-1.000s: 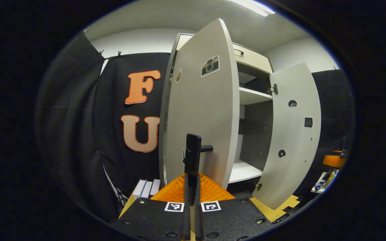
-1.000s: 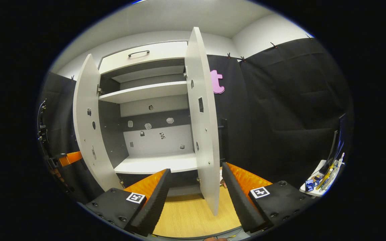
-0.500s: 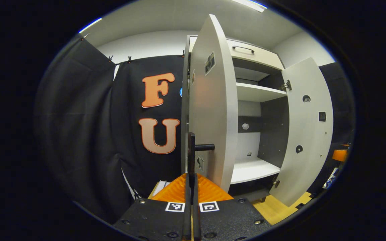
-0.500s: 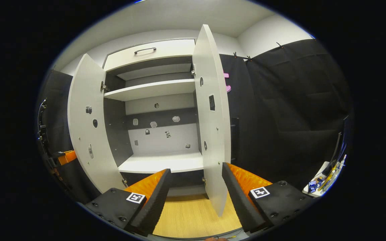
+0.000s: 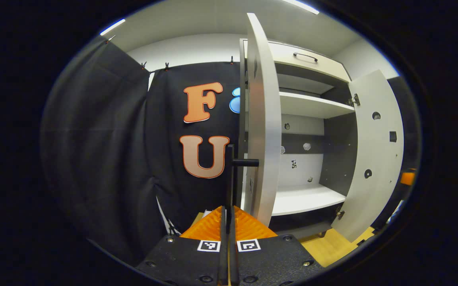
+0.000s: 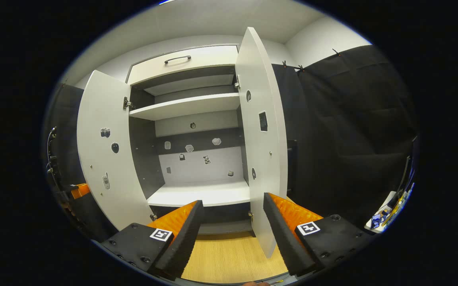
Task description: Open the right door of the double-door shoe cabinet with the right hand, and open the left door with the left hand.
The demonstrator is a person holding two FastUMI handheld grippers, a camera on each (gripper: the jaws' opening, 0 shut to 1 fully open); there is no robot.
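Observation:
The white shoe cabinet (image 6: 197, 107) stands with both doors swung out. In the left gripper view the left door (image 5: 261, 119) is seen edge-on, and its black bar handle (image 5: 233, 171) rises straight out of my left gripper (image 5: 227, 210), which is shut on it. The right door (image 5: 376, 151) stands open farther off. In the right gripper view my right gripper (image 6: 233, 200) is open and holds nothing; the right door (image 6: 262, 151) hangs just left of its right finger (image 6: 280, 234). The left door (image 6: 101, 151) stands wide, with an orange part of the left gripper (image 6: 78, 190) behind it.
A closed drawer with a dark handle (image 6: 177, 59) tops the cabinet. Small stickers dot the back panel (image 6: 197, 159). Wooden floor (image 6: 229, 258) lies in front. Black cloth walls (image 5: 105, 139) close in on both sides. Small coloured items (image 6: 384, 218) sit at the far right.
The left door has swung further open with my left gripper on its handle, from showing its face to edge-on. The right door has also opened a little wider.

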